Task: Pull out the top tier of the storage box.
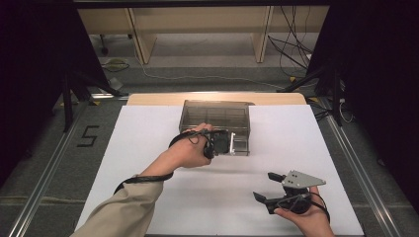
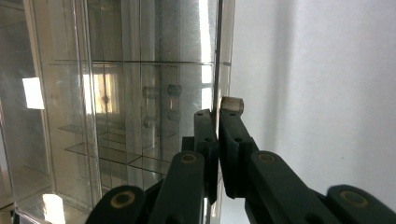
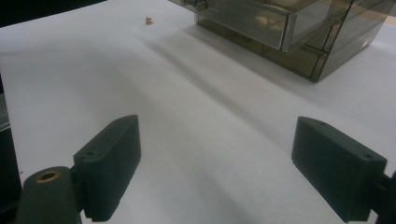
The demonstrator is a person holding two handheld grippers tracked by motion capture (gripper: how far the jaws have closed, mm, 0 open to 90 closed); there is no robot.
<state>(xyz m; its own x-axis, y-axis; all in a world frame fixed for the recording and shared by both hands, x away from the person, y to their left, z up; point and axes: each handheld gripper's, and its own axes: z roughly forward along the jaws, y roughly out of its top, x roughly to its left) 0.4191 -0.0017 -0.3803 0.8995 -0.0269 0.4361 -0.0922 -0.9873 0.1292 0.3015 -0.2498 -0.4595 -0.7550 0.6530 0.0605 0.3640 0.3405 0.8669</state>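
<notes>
Left gripper (image 2: 215, 116) is pinching the front panel of a drawer (image 1: 238, 144) on the clear plastic drawer box (image 1: 216, 114), sitting mid-table (image 1: 148, 128). Right gripper (image 1: 267, 186) is hanging out nearer the person, jaws spread wide, nothing between them.

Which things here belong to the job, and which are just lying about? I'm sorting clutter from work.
In the job:
- clear drawer box
- its drawer front, pinched by the left gripper

Lying about:
- small brass piece on the table
- right gripper, open, idle
</notes>
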